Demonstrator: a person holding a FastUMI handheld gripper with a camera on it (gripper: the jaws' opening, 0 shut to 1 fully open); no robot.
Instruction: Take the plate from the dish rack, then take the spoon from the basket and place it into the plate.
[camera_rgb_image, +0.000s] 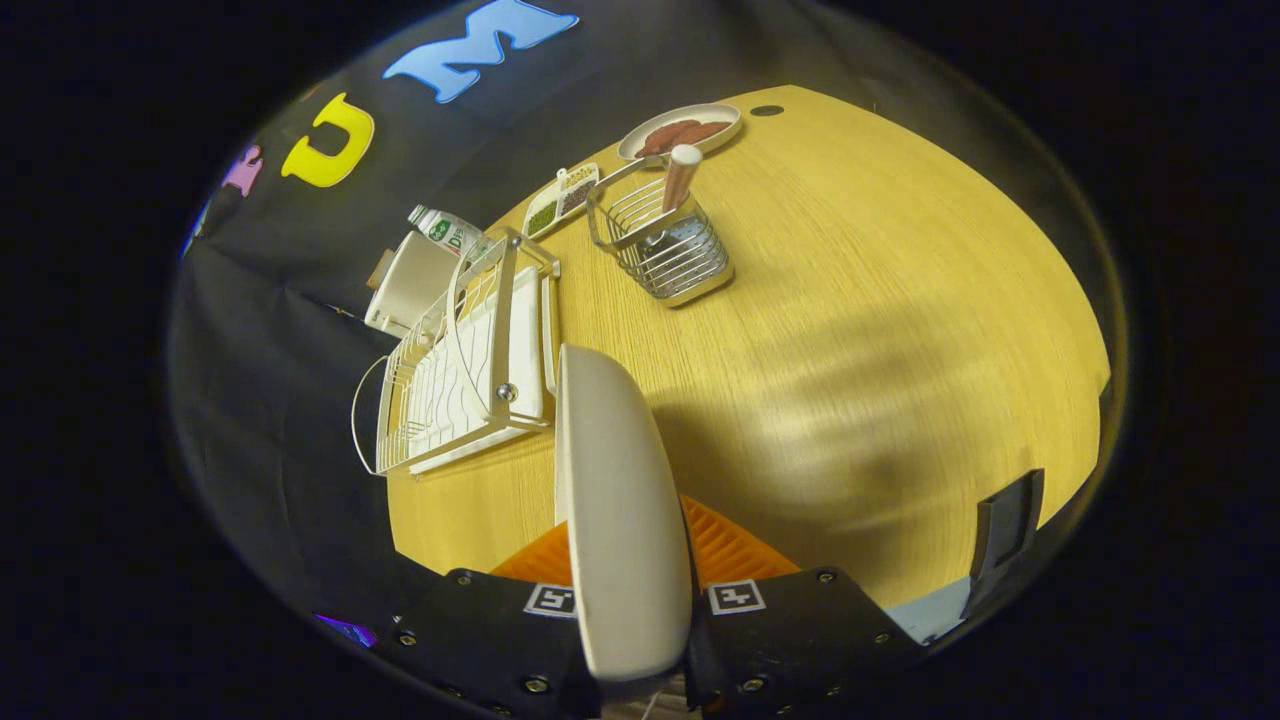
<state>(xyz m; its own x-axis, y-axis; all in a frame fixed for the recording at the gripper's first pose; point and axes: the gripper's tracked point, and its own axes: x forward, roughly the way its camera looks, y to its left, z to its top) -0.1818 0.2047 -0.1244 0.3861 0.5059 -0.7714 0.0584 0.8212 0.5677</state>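
Tongs (628, 590) clamped on the cream oval plate (620, 500), clear of the white wire dish rack (460, 370); wooden-handled spoon (681, 175) waits in the wire basket (665, 250).

A staged kitchen booth: dish rack (465, 365), utensil basket (665, 250) and food plates (black cloth behind) on a wooden table (900, 300).

Wooden table (900, 300) fills scene, pale yellow grain, soft shadow across near half. Small dark round hole (767, 110) in tabletop at far edge. Oval dish (680, 132) with brown food just beside hole. Narrow rectangular tray (561, 198) with green and dark portions near oval dish, at table's far edge. Bottle (447, 231) with green-and-white label lying tilted against booth wall. White boxy container (410, 283) touching bottle, just below it.
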